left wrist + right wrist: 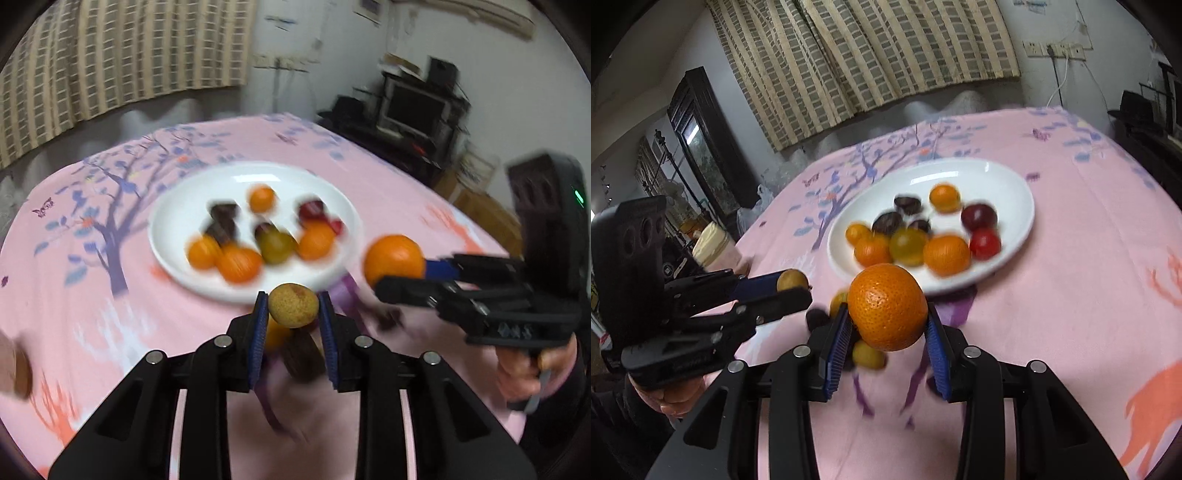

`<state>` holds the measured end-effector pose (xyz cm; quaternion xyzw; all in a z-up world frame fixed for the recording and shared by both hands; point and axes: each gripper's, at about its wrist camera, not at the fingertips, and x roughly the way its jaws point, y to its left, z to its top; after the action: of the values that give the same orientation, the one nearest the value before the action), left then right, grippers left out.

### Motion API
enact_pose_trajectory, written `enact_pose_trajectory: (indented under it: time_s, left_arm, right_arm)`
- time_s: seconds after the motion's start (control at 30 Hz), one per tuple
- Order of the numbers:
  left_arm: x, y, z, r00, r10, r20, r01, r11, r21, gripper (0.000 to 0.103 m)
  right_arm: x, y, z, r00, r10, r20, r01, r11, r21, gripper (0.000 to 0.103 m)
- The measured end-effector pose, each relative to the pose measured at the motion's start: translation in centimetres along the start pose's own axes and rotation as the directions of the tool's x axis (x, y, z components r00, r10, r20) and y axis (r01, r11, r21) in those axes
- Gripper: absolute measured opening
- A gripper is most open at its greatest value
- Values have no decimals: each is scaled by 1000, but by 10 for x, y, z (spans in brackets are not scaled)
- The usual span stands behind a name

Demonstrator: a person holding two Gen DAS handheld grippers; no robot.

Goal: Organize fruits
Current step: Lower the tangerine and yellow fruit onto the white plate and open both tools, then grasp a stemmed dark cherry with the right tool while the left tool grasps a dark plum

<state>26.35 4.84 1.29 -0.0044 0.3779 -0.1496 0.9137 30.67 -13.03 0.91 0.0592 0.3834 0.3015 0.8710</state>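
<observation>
My left gripper (293, 306) is shut on a small yellow-brown fruit (293, 305), held above the pink cloth just short of the white plate (177, 206). My right gripper (888, 319) is shut on an orange (887, 307), also raised near the plate's (1008, 184) near edge. In the left wrist view the right gripper (395, 275) with its orange (393, 264) is to the right. In the right wrist view the left gripper (796, 288) with the small fruit (791, 279) is to the left. The plate holds several small oranges, dark fruits, red fruits and a green one.
Loose fruits lie on the cloth under the grippers: a yellow one (868, 355), a small orange one (837, 302) and dark ones (301, 354). The round table (1089, 258) has a pink cloth. A TV stand (417, 110) and a cabinet (698, 140) stand beyond it.
</observation>
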Motion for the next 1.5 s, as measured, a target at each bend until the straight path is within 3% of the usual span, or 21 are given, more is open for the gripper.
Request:
enact_pose_trajectory:
  time_s: [0.23, 0.5, 0.57, 0.63, 0.8, 1.0, 1.23, 1.5]
  left_arm:
    - [66, 45, 58, 998, 61, -9, -61, 991, -115, 27]
    - [119, 70, 80, 993, 96, -73, -105, 985, -138, 27]
    - [123, 74, 81, 990, 112, -84, -124, 980, -158, 37]
    - [121, 76, 79, 989, 128, -76, -139, 976, -169, 68]
    - [92, 72, 75, 986, 162, -38, -166, 973, -159, 80]
    - [39, 60, 54, 977, 212, 11, -208, 966, -155, 93]
    - [-4, 56, -2, 961, 275, 26, -266, 948, -172, 98]
    - [-7, 72, -57, 964, 260, -61, -267, 934, -235, 98]
  right_arm:
    - [60, -17, 56, 995, -99, -7, 99, 995, -21, 40]
    - [101, -27, 69, 988, -137, -68, 134, 990, -46, 41]
    - [102, -24, 67, 988, -134, -74, 130, 990, -62, 44]
    - [95, -19, 67, 988, -147, -56, 142, 987, -71, 59]
    - [70, -6, 66, 990, -142, -1, 141, 985, -103, 65]
    - [40, 7, 49, 987, -157, 43, 161, 976, -148, 68]
    - [18, -14, 3, 987, -155, -32, 150, 981, -121, 71]
    - [3, 3, -41, 985, -149, -86, 127, 967, -219, 71]
